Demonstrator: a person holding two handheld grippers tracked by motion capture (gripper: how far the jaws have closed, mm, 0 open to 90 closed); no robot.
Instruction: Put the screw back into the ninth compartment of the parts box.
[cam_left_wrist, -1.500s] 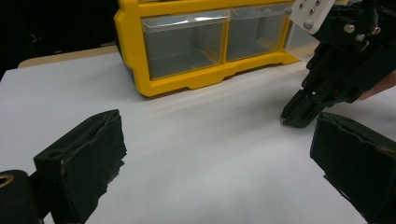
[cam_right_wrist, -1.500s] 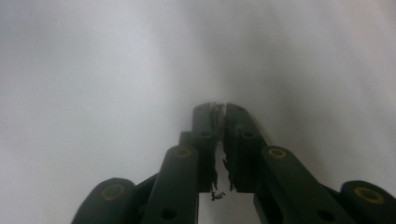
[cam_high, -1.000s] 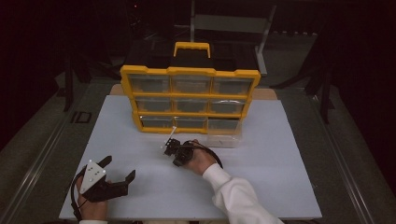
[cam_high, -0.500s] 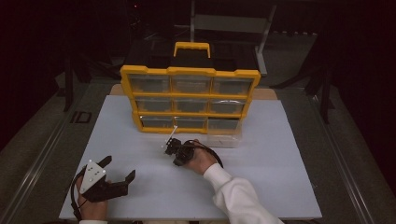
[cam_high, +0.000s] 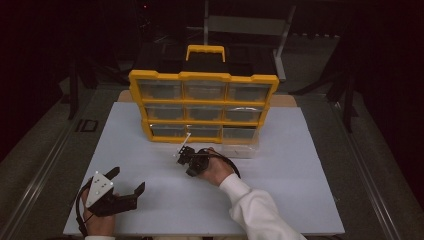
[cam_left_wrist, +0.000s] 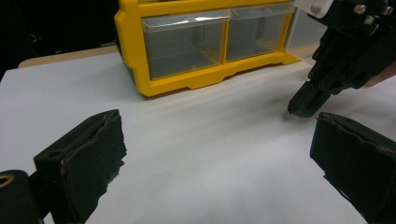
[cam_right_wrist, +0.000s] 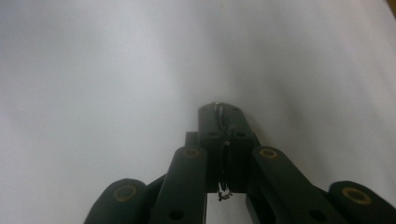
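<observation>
My right gripper (cam_high: 191, 173) stands at the middle of the white table (cam_high: 300, 190), tips tilted down to the surface in front of the yellow drawer cabinet (cam_high: 202, 102). Its jaws are shut, and a small shiny metal piece (cam_right_wrist: 218, 107) shows pinched at their very tip. In the left gripper view the same gripper (cam_left_wrist: 299, 105) hangs at upper right with a tiny point at its tip just above the table. My left gripper (cam_high: 126, 181) rests near the front left of the table, its jaws (cam_left_wrist: 219, 154) wide open with nothing between them.
The cabinet (cam_left_wrist: 187, 51) has a yellow handle (cam_high: 205, 50) and clear drawers. One clear drawer (cam_high: 240, 148) at its bottom right sticks out onto the table, just behind my right hand. Dark floor and stands surround the table.
</observation>
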